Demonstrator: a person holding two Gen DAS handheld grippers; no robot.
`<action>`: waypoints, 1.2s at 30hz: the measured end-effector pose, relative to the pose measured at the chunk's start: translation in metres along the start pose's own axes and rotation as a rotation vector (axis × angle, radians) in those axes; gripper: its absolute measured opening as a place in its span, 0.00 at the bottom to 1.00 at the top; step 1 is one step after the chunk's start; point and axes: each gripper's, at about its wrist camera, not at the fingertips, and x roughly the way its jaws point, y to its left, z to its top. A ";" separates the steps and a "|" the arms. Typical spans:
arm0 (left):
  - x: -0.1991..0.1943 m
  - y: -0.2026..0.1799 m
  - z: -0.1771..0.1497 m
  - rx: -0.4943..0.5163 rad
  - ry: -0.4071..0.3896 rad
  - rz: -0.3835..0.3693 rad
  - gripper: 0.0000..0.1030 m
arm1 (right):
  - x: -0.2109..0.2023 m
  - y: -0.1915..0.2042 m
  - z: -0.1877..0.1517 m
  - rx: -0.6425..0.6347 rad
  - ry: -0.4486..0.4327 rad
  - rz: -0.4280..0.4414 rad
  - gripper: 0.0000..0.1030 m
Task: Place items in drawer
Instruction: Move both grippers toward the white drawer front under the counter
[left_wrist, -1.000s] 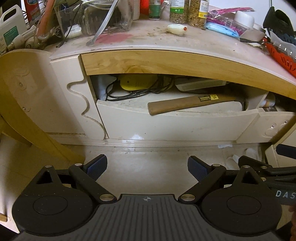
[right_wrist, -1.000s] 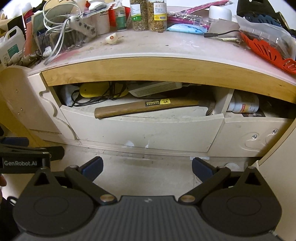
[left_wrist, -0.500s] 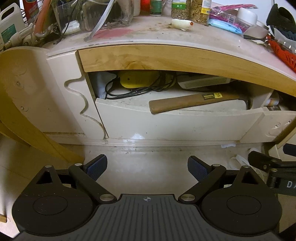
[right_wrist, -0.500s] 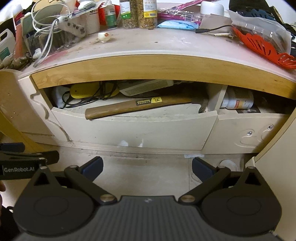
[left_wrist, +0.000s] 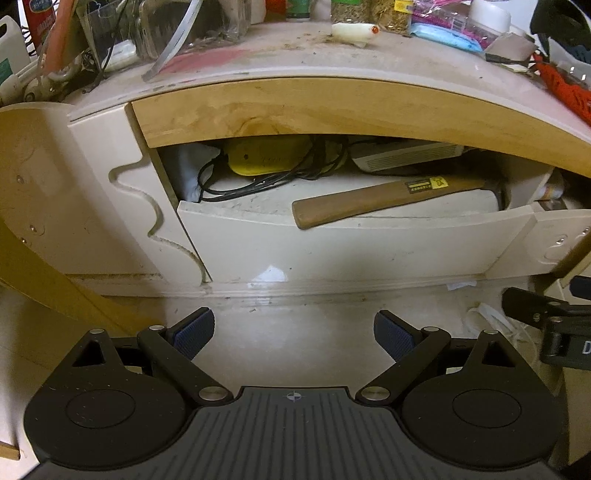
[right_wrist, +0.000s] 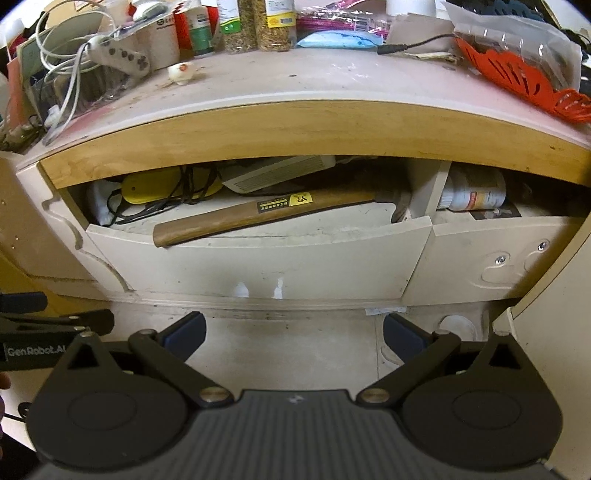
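Note:
A cream drawer (left_wrist: 332, 247) (right_wrist: 258, 266) stands partly open under a wood-edged desk top. Inside lies a hammer with a wooden handle (left_wrist: 384, 199) (right_wrist: 258, 216), its handle end resting on the drawer front. Behind it are a yellow device with black cable (left_wrist: 269, 158) (right_wrist: 162, 186) and a white ribbed box (left_wrist: 402, 158) (right_wrist: 280, 170). My left gripper (left_wrist: 293, 334) is open and empty, low in front of the drawer. My right gripper (right_wrist: 293, 334) is open and empty, at similar height to its right.
The desk top (right_wrist: 314, 81) carries a small white object (left_wrist: 354, 29) (right_wrist: 179, 72), jars, a power strip with cables (right_wrist: 118, 55) and an orange strainer (right_wrist: 517, 77). A second drawer on the right (right_wrist: 491, 254) holds a white bottle (right_wrist: 472, 192). The floor lies below.
Both grippers have moved closer to the drawer and risen slightly; the drawer and desk top look larger. Both stay open and empty. Nothing in the drawer has moved.

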 end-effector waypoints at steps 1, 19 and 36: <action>0.002 0.001 0.000 -0.007 0.002 0.000 0.93 | 0.001 -0.001 0.000 0.003 0.001 -0.003 1.00; 0.022 0.001 0.007 -0.006 -0.016 0.044 0.92 | 0.023 -0.003 0.010 -0.016 -0.031 -0.026 0.99; 0.045 0.005 0.012 -0.027 0.003 0.082 0.92 | 0.044 -0.003 0.019 -0.025 -0.047 -0.027 0.99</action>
